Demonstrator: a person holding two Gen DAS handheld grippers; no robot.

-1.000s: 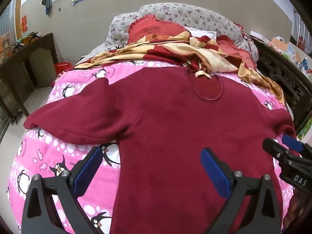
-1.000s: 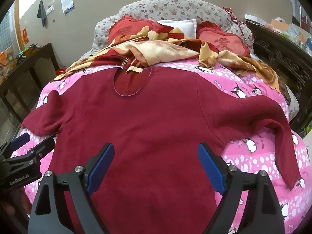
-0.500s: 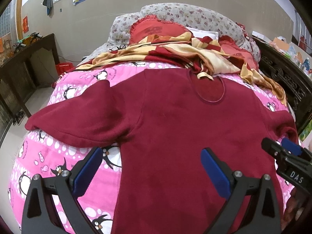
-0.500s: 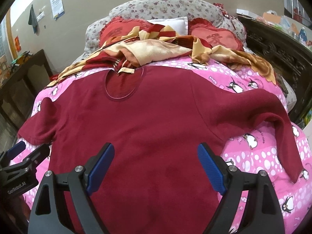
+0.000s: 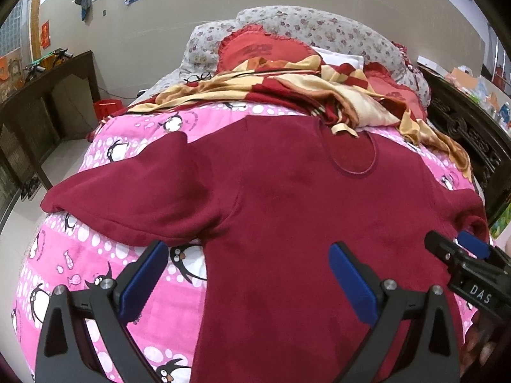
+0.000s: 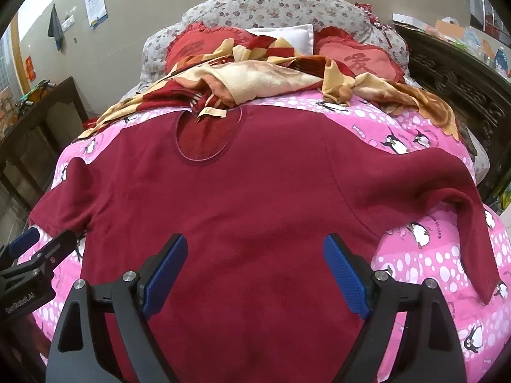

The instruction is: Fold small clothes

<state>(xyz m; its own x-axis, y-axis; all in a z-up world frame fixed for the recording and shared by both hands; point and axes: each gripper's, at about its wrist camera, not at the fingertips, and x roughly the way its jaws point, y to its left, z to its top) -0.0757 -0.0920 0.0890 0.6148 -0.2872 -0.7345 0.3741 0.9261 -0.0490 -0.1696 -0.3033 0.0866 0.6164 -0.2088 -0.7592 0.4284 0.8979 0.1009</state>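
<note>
Two grippers hang over the near hem, both with jaws spread wide and nothing between them: our left gripper (image 5: 246, 274) above the left side of the body, our right gripper (image 6: 255, 266) over the middle. We find the maroon long-sleeved top (image 6: 255, 198) spread face up on the pink penguin blanket (image 6: 431, 255), neckline (image 6: 207, 140) at the far end touching the crumpled red-and-cream cloth (image 6: 262, 79), hem nearest us. Its long axis runs near to far; the left sleeve (image 5: 134, 198) reaches out to the left, the right sleeve (image 6: 463, 217) bends and droops toward the near right. We judge the fabric a soft, thick fleece: light, limp, not slippery, likely to sag and drag on the blanket. Best hold, we think, is a pinch at a cuff or a shoulder seam.
</note>
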